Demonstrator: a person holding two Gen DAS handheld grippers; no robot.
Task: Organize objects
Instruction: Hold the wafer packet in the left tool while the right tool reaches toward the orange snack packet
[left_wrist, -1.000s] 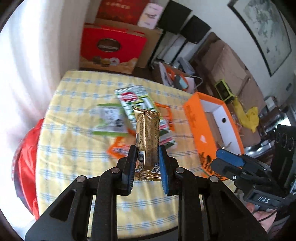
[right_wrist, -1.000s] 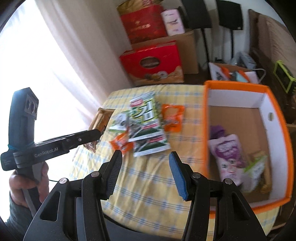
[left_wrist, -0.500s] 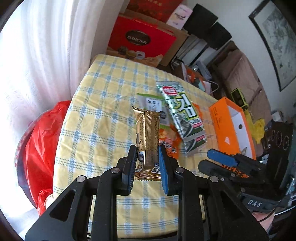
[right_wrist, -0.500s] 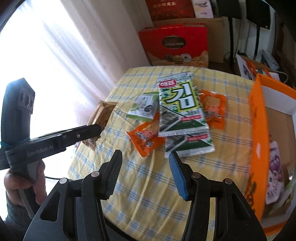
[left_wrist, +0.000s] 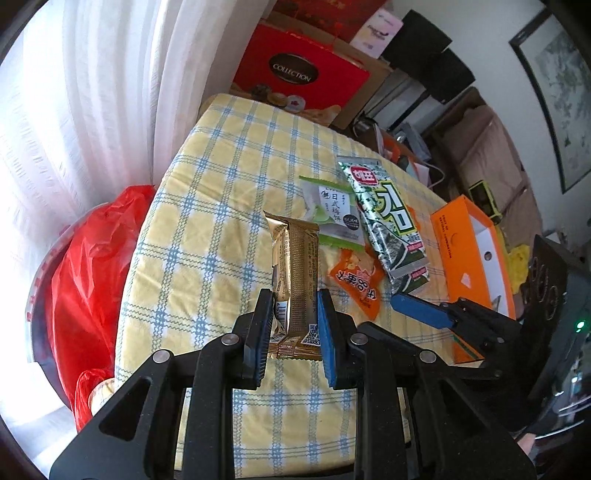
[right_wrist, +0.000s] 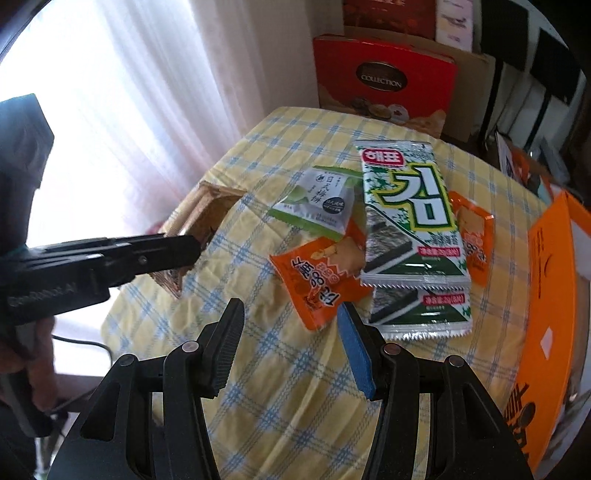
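Gold snack bar (left_wrist: 295, 273), clamped, left gripper (left_wrist: 293, 325)

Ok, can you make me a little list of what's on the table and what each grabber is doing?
table cover: yellow cloth with blue checks
left gripper: shut on a gold foil snack bar wrapper
right gripper: open, nothing between its jaws
top of the pile: long green and white seaweed packet
under it: orange crisp-style snack packet, white and green pouch
right edge: orange cardboard box
behind the table: red gift box marked COLLECTION
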